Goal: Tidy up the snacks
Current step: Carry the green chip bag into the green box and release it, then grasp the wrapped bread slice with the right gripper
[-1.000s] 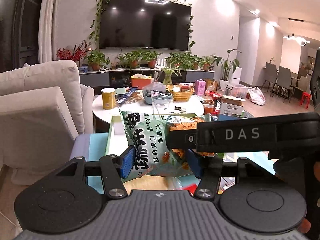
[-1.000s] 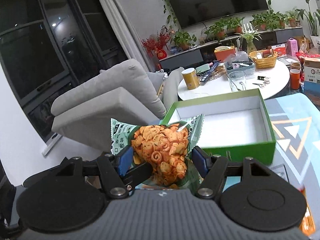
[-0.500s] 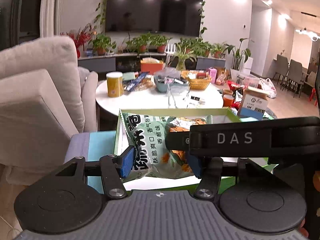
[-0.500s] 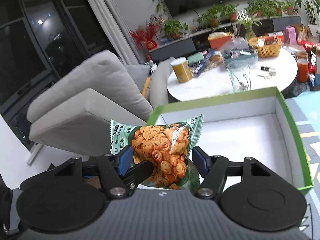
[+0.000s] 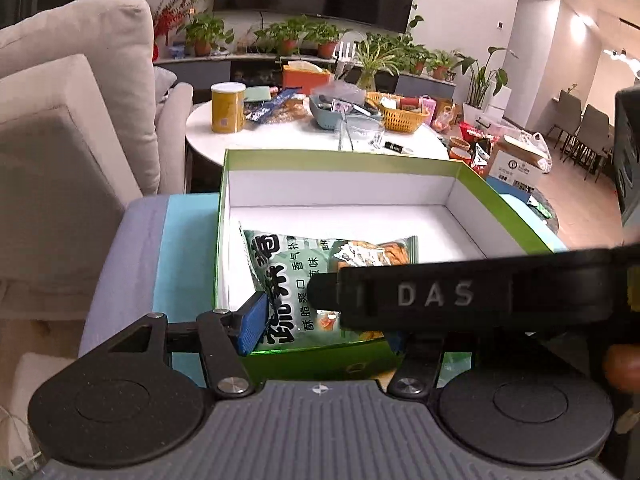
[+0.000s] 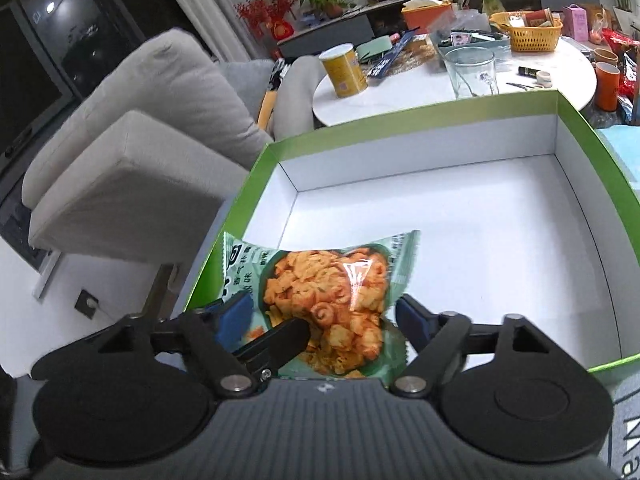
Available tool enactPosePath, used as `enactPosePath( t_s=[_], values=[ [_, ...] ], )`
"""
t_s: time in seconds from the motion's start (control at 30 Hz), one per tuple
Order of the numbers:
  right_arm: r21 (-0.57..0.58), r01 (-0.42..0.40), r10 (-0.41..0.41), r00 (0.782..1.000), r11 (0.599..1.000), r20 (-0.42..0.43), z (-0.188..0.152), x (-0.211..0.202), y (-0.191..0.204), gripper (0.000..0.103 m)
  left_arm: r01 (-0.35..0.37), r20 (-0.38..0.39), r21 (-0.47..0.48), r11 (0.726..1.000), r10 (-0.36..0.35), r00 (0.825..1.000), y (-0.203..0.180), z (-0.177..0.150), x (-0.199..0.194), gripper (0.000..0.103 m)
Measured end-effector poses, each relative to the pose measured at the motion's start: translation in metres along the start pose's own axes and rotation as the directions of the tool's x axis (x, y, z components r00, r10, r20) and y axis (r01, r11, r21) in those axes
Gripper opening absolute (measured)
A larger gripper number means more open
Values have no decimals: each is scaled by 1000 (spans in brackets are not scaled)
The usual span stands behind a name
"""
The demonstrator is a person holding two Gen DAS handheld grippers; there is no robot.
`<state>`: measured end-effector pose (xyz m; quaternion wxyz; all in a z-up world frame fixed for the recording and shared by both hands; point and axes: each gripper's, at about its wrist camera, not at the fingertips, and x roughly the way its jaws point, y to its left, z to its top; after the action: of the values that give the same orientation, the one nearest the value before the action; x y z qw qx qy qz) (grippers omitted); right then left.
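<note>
One green snack bag (image 5: 296, 276) with orange crisps showing through its window (image 6: 328, 288) lies low in the near left corner of a green box with a white inside (image 5: 340, 188) (image 6: 420, 148). Its lower end leans over the near wall. Both grippers reach it. My left gripper (image 5: 324, 332) has its blue pad against the bag's left edge, and its jaws are opening. My right gripper (image 6: 324, 318) has the bag between its fingers with slight gaps at the pads, and its jaws are opening too. The right gripper's finger (image 5: 436, 294) crosses the left wrist view and hides the far pad.
The box stands on a blue-covered surface (image 5: 176, 248). A grey sofa (image 5: 68, 128) is on the left. Behind the box a round white table (image 6: 420, 80) carries a yellow can (image 5: 228, 108), a glass (image 6: 472, 72), baskets and packets.
Both grippers came forward and down with the bag, from above the box's near edge into its near left corner. The right gripper's pads now stand wider apart.
</note>
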<state>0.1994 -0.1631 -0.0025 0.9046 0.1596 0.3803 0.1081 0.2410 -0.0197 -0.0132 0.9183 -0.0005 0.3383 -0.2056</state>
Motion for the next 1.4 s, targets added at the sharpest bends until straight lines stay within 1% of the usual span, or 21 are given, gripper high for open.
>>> enactPosePath(
  t_s=[0.2, 0.27, 0.3, 0.33, 0.4, 0.47, 0.5, 0.53, 0.6, 0.67, 0.77, 0.83, 0.93, 1.07, 1.23, 1.4],
  values=[
    [-40, 9, -9, 1000, 999, 17, -3, -11, 8, 61, -12, 37, 26, 1000, 11, 999, -6, -6, -15, 57],
    [-58, 8, -6, 999, 998, 33, -2, -15, 9, 61, -24, 56, 48, 999, 21, 998, -10, -9, -23, 61],
    [-64, 11, -9, 999, 998, 41, -3, -19, 9, 62, -31, 59, 62, 998, 28, 998, -12, -10, -28, 66],
    [-74, 20, -17, 998, 997, 53, -7, -25, 10, 61, -31, 34, 80, 996, 29, 999, -15, -12, -30, 67],
    [-99, 42, -33, 996, 994, 89, -14, -37, 11, 61, -63, 60, 140, 988, 56, 997, -23, -18, -42, 67],
    [-118, 54, -40, 992, 992, 116, -19, -48, 11, 61, -71, 49, 159, 985, 64, 997, -25, -26, -48, 67],
    [-130, 56, -40, 991, 990, 124, -22, -55, 12, 61, -67, 46, 155, 986, 60, 997, -24, -30, -52, 67],
    [-128, 53, -39, 993, 990, 113, -25, -58, 11, 61, -70, 46, 139, 988, 64, 997, -22, -35, -56, 67],
    [-98, 10, -2, 996, 995, 86, -32, -66, 7, 61, -81, 54, 95, 992, 76, 996, -15, -41, -64, 67],
    [-82, -14, 19, 998, 997, 65, -36, -68, 5, 61, -78, 52, 35, 996, 76, 996, -6, -47, -72, 67],
    [-84, 13, -8, 998, 996, 57, -45, -69, 5, 61, -69, 25, -38, 997, 70, 997, 5, -54, -79, 67],
    [-80, 19, -16, 999, 997, 46, -50, -71, 5, 61, -80, 18, -66, 995, 82, 996, 10, -59, -84, 67],
    [-63, 5, -3, 999, 998, 33, -55, -75, 4, 61, -100, 17, -81, 992, 102, 995, 11, -63, -89, 68],
    [-70, 21, -18, 999, 997, 41, -59, -79, 4, 61, -118, 7, -113, 987, 120, 993, 17, -66, -89, 68],
    [-70, 17, -14, 999, 997, 41, -60, -76, 2, 61, -105, -5, -149, 983, 106, 994, 24, -68, -85, 68],
    [-64, -8, 9, 1000, 998, 16, -56, -61, 2, 61, -90, -12, -150, 985, 89, 996, 27, -68, -77, 69]
  ],
)
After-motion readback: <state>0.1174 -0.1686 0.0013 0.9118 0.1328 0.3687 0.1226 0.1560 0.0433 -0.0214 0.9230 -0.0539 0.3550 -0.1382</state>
